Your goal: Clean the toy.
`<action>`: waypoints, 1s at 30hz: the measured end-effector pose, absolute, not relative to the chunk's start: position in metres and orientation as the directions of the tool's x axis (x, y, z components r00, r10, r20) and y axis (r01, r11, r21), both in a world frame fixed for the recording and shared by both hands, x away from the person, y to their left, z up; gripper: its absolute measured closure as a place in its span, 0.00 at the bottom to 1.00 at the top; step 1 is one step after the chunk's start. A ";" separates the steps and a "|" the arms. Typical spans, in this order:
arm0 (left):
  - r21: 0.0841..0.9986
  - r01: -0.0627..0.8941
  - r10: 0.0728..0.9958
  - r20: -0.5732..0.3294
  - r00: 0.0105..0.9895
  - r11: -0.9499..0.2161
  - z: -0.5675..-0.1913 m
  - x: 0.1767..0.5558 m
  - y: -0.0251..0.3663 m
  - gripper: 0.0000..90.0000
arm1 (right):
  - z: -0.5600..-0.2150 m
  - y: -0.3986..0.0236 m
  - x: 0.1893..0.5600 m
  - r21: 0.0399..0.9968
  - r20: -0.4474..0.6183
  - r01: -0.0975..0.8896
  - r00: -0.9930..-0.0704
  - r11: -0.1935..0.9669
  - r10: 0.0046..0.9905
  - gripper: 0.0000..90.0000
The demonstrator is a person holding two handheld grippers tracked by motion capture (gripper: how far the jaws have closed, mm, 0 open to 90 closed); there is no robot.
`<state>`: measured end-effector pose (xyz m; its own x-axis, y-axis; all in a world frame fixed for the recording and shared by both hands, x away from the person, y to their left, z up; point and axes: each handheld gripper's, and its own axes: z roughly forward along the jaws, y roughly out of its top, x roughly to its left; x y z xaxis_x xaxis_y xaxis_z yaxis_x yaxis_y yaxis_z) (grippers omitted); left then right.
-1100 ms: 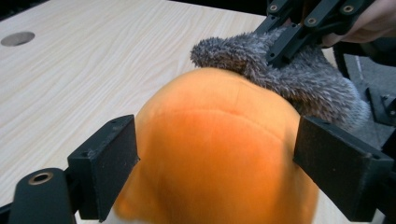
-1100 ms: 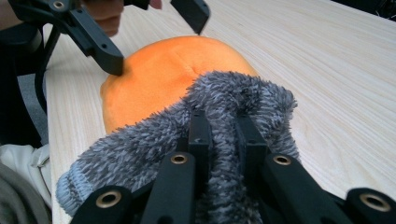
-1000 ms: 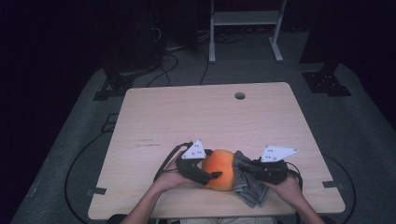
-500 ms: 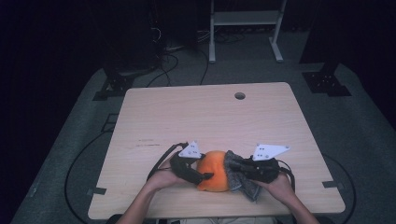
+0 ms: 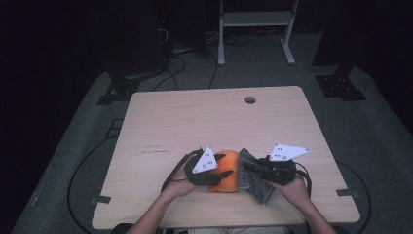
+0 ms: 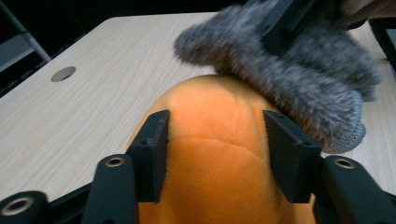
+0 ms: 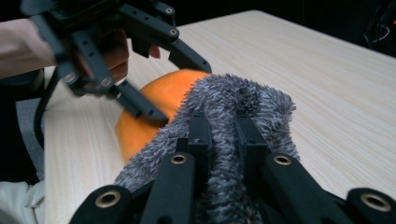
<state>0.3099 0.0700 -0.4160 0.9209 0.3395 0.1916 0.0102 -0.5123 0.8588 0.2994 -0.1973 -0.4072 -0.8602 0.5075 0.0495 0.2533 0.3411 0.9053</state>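
Left gripper jaws just closed onto orange plush; right gripper clamped on grey fuzzy cloth.

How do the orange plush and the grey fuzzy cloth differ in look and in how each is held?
The orange plush is smooth and rounded; the grey fuzzy cloth is shaggy and limp. The left claw straddles the plush; the right claw pinches a fold of the cloth. Both are soft and touch each other.
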 end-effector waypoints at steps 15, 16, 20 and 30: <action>0.839 0.219 0.403 0.000 0.915 -0.498 -0.430 0.328 0.090 0.30 | -0.434 -0.191 0.298 0.856 0.058 0.302 -0.863 0.420 0.501 0.88; 0.841 0.221 0.403 -0.004 0.915 -0.494 -0.431 0.328 0.090 0.30 | -0.437 -0.194 0.299 0.849 0.068 0.318 -0.858 0.422 0.510 0.88; 0.837 0.209 0.398 0.012 0.917 -0.506 -0.431 0.327 0.090 0.31 | -0.440 -0.202 0.298 0.829 0.080 0.352 -0.844 0.435 0.530 0.88; 0.831 0.163 0.341 0.033 0.939 -0.532 -0.424 0.320 0.088 0.27 | -0.421 -0.184 0.302 0.873 0.074 0.286 -0.878 0.396 0.473 0.88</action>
<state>0.3199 0.0881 -0.4239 0.9394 0.3411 0.0334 0.1635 -0.5316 0.8311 0.3015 -0.1838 -0.4206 -0.8781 0.4727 0.0738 0.2863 0.3958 0.8726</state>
